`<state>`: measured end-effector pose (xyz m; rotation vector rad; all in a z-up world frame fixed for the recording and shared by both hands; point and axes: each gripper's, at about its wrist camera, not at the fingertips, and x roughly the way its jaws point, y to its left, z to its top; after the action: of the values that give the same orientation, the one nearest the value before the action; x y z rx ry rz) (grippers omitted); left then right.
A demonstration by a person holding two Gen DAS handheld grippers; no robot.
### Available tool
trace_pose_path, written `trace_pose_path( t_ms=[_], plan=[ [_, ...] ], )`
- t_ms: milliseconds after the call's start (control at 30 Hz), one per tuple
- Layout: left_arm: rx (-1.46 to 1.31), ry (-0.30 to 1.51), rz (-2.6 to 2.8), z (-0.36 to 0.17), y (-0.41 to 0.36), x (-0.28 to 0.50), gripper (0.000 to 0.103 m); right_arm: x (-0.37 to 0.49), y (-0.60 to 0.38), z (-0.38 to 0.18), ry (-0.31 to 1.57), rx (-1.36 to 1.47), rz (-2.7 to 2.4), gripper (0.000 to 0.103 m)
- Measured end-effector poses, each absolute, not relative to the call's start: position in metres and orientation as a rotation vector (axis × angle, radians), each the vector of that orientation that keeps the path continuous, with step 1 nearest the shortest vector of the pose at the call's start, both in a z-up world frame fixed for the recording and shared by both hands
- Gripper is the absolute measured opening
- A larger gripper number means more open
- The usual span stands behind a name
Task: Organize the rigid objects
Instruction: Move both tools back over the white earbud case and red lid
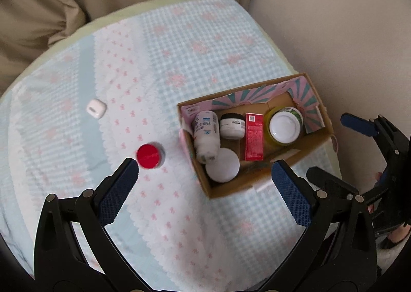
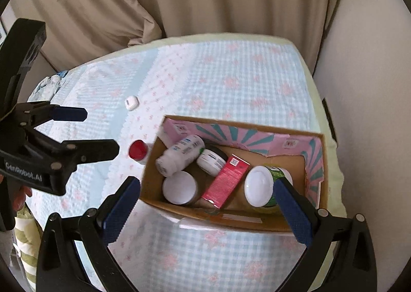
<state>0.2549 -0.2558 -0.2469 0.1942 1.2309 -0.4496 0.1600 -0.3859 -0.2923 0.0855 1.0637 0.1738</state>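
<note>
A red-capped jar stands upright on the bedspread just left of the cardboard box, nearest the left gripper, whose jaws gape empty, while the right gripper, equally wide, hovers over the box.

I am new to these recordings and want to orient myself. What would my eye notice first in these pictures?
The open cardboard box on the checked cloth, packed with jars, a white bottle and a red carton. Next, the red-capped jar standing alone left of the box, near the left gripper, and a small white case farther off. Both the left and the right gripper are open and empty.
</note>
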Motion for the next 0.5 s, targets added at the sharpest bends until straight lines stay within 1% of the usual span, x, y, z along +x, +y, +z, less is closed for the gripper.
trace_pose_path(
  t_ms=[300, 500],
  plan=[
    [0.146, 1.115, -0.430, -0.193, -0.167, 0.211, 0.103, 0.115, -0.320, -0.234, 0.982, 0.052, 0.121, 0.103],
    [0.131, 1.056, -0.418, -0.170, -0.092, 0.191, 0.103, 0.086, -0.267, -0.213, 0.955, 0.020, 0.038, 0.103]
  ],
)
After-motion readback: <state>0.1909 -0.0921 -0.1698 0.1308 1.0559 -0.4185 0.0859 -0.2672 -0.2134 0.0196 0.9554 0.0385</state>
